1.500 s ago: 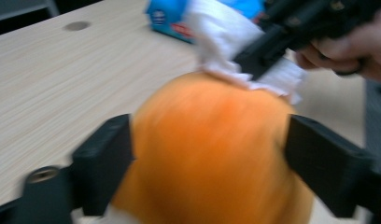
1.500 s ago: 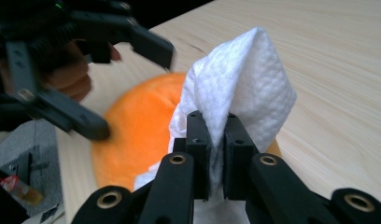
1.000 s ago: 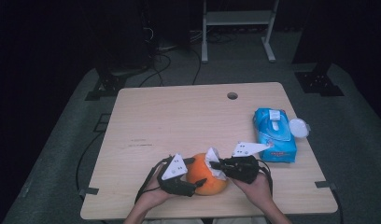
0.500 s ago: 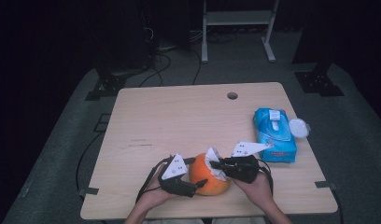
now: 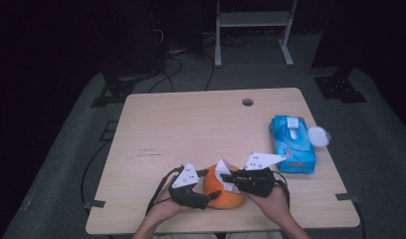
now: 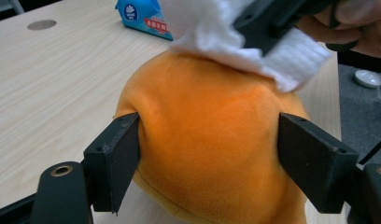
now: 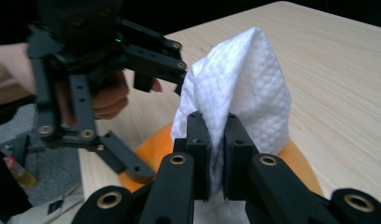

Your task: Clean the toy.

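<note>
Grippers number two: the left gripper (image 5: 207, 191) clamps one orange plush toy (image 5: 225, 195) near the table's (image 5: 191, 124) front edge, and the right gripper (image 5: 230, 178) pinches one white wipe (image 7: 240, 88) onto it. One blue wipe pack (image 5: 292, 143) lies near the right edge; the far half stays open.

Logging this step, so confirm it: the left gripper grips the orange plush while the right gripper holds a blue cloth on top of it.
One error: the cloth is white, not blue, as the right gripper view shows. The rest stands: the left gripper grips the orange plush, and the right gripper holds the cloth on top of it.
</note>
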The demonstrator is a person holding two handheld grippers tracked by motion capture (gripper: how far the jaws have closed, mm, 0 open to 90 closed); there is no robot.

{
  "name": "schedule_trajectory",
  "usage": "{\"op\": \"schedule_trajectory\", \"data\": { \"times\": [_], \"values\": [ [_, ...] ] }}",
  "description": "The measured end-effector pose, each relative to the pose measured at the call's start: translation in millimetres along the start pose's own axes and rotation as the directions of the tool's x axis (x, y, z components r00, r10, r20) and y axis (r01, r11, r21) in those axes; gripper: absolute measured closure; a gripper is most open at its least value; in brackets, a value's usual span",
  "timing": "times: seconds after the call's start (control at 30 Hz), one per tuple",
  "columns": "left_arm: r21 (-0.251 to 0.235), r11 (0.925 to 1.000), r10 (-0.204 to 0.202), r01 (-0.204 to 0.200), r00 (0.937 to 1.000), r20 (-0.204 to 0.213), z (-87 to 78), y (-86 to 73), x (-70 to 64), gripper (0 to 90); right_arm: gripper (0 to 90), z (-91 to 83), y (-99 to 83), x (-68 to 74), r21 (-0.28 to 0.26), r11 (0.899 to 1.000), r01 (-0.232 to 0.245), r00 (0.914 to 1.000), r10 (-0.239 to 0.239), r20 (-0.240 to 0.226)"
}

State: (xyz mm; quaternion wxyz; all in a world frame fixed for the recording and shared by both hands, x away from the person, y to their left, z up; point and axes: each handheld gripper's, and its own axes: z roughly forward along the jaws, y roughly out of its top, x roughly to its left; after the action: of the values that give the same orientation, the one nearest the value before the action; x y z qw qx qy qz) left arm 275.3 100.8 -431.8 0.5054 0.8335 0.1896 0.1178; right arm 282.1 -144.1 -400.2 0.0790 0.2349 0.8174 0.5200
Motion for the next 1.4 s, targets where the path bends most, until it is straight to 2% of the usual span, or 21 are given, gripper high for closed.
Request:
{"op": "schedule_trajectory", "data": {
  "times": [0.13,0.17,0.2,0.33,0.37,0.47,0.57,0.6,0.67,0.73,0.8,0.93,0.97,1.0,1.03,1.1,1.13,1.17,1.27,1.33,1.4],
  "values": [
    [-0.019,0.9988,-0.045,0.045,0.9987,-0.023,-6.1,1.7,5.5,17.2,82.9,-0.6,-7.3,-10.1,0.019,1.0,-0.008,0.9993,0.008,0.036],
    [-0.024,0.9976,-0.065,0.064,0.9971,-0.039,-6.6,1.1,7.5,12.0,82.9,-1.7,-9.7,-13.0,0.022,1.0,-0.016,0.9989,0.015,0.045],
    [-0.027,0.9968,-0.077,0.076,0.9963,-0.039,-6.4,0.4,8.7,12.0,82.8,-3.9,-11.6,-16.6,0.017,0.999,-0.035,0.9985,0.034,0.044],
    [-0.015,0.9881,-0.153,0.153,0.9882,0.009,2.2,-5.6,12.2,13.8,82.8,-6.4,-11.6,-18.6,0.022,0.999,-0.034,0.998,0.033,0.054],
    [-0.016,0.9889,-0.148,0.148,0.989,0.009,3.4,-6.3,11.4,16.1,82.8,-6.1,-11.4,-17.9,0.025,0.999,-0.032,0.998,0.03,0.056],
    [-0.009,0.9963,-0.086,0.086,0.9963,-0.002,1.8,-2.2,7.0,23.7,82.7,-6.2,-7.7,-12.8,0.011,1.0,-0.029,0.9987,0.029,0.042],
    [-0.001,0.9993,-0.038,0.038,0.9993,-0.005,2.3,0.5,1.8,24.8,82.7,-3.1,0.6,0.9,0.015,0.999,0.032,0.9992,-0.032,0.025],
    [0.001,0.9994,-0.035,0.035,0.9994,-0.008,1.9,0.8,1.5,24.8,82.7,-3.1,0.6,0.9,0.015,0.999,0.032,0.9992,-0.032,0.025],
    [-0.01,0.9986,-0.052,0.052,0.9986,-0.009,-1.9,0.8,4.4,21.4,82.8,-2.1,0.2,-0.9,0.025,0.999,0.029,0.999,-0.03,0.033],
    [-0.016,0.9962,-0.086,0.085,0.9961,-0.022,-4.3,1.0,7.4,13.8,82.8,-3.5,-5.5,-9.8,0.035,0.999,0.008,0.9986,-0.009,0.052],
    [-0.01,0.9921,-0.125,0.125,0.9919,-0.022,-3.9,-0.4,10.4,12.2,82.8,-4.3,-7.9,-13.2,0.034,0.999,-0.006,0.9986,0.005,0.052],
    [0.016,0.9766,-0.215,0.214,0.9764,0.023,2.9,-6.0,14.1,12.2,82.8,-7.3,-10.4,-18.6,0.04,0.999,-0.019,0.998,0.017,0.062],
    [0.016,0.9766,-0.215,0.214,0.9763,0.029,3.1,-6.5,14.0,17.0,82.8,-7.0,-10.5,-17.7,0.041,0.999,-0.017,0.998,0.014,0.062],
    [0.011,0.9826,-0.186,0.185,0.9823,0.024,2.6,-4.9,11.4,19.6,82.8,-6.9,-10.0,-17.5,0.038,0.999,-0.02,0.998,0.018,0.06],
    [0.011,0.9826,-0.186,0.185,0.9823,0.024,2.6,-4.9,11.4,21.9,82.8,-6.9,-10.0,-17.5,0.038,0.999,-0.02,0.998,0.018,0.06],
    [0.003,0.9899,-0.142,0.142,0.9897,0.017,2.0,-1.3,7.5,23.4,82.7,-7.5,-7.0,-13.1,0.019,1.0,-0.021,0.9989,0.02,0.042],
    [0.005,0.9921,-0.125,0.125,0.992,0.017,2.0,0.3,5.7,23.7,82.7,-7.1,-2.7,-5.9,-0.006,1.0,-0.001,1.0,0.002,0.003],
    [0.007,0.9951,-0.099,0.099,0.995,0.012,2.9,4.0,1.8,23.4,82.7,-6.4,-0.7,-2.8,-0.007,1.0,0.008,1.0,-0.008,-0.004],
    [0.0,0.9945,-0.105,0.105,0.9944,0.017,0.5,5.4,3.2,18.2,82.8,-4.9,0.2,-2.0,0.014,0.999,0.028,0.9995,-0.029,0.014],
    [-0.014,0.9905,-0.136,0.137,0.9903,0.027,-3.2,5.0,6.5,16.4,82.9,-4.8,-4.0,-8.8,0.019,1.0,0.003,0.9997,-0.004,0.023],
    [0.006,0.9861,-0.166,0.166,0.9852,0.042,-3.4,2.5,9.4,13.2,82.9,-6.6,-8.0,-14.9,0.009,1.0,-0.026,0.9993,0.026,0.028]
  ]
}}
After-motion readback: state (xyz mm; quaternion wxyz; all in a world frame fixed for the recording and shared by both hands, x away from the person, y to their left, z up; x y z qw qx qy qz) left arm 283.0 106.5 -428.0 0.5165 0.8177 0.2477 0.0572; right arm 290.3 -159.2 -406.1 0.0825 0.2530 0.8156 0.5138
